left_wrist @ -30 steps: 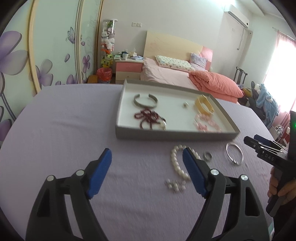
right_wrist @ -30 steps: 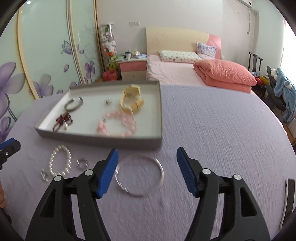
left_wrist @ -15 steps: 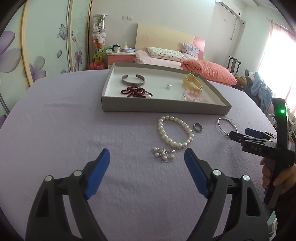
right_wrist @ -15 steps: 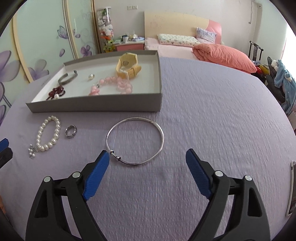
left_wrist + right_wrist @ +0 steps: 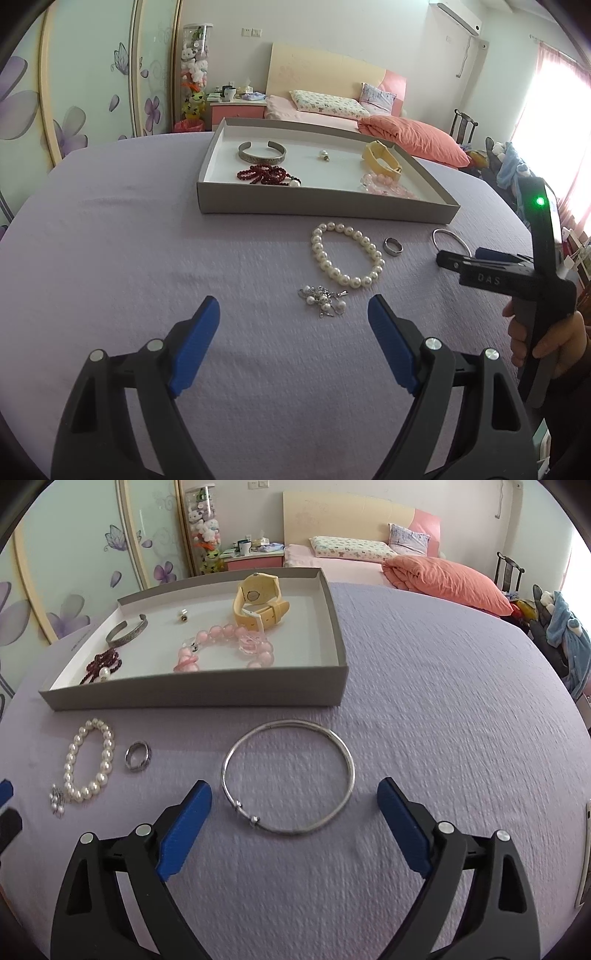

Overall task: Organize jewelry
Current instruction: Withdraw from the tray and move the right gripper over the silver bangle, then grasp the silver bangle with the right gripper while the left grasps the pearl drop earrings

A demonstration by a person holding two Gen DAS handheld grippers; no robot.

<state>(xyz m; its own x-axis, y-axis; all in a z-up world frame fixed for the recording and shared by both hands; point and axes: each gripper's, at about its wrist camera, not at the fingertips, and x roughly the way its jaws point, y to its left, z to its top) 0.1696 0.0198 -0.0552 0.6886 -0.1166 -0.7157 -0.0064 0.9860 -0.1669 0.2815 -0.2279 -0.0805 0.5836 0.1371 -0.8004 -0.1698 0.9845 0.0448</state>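
A grey tray (image 5: 325,210) (image 5: 199,694) on the lilac cloth holds a silver cuff (image 5: 261,155), dark red beads (image 5: 266,176), a yellow watch (image 5: 258,603) and pink beads (image 5: 225,642). In front of it lie a pearl bracelet (image 5: 347,254) (image 5: 88,760), a small silver charm cluster (image 5: 323,300), a ring (image 5: 392,245) (image 5: 137,756) and a thin silver bangle (image 5: 288,775). My left gripper (image 5: 291,314) is open just short of the charm cluster. My right gripper (image 5: 293,801) hangs over the bangle's near edge, its jaws still opening and nothing pressed between them.
The table (image 5: 443,701) is round and draped in lilac cloth, with its edge curving off at right. A hand (image 5: 546,339) holds the right gripper's handle at the right of the left wrist view. A bed and a wardrobe stand behind.
Both grippers have sunk closer to the table and the jewelry looms larger. The right gripper's jaws have spread wider around the bangle. The left gripper's jaws stay as wide as before.
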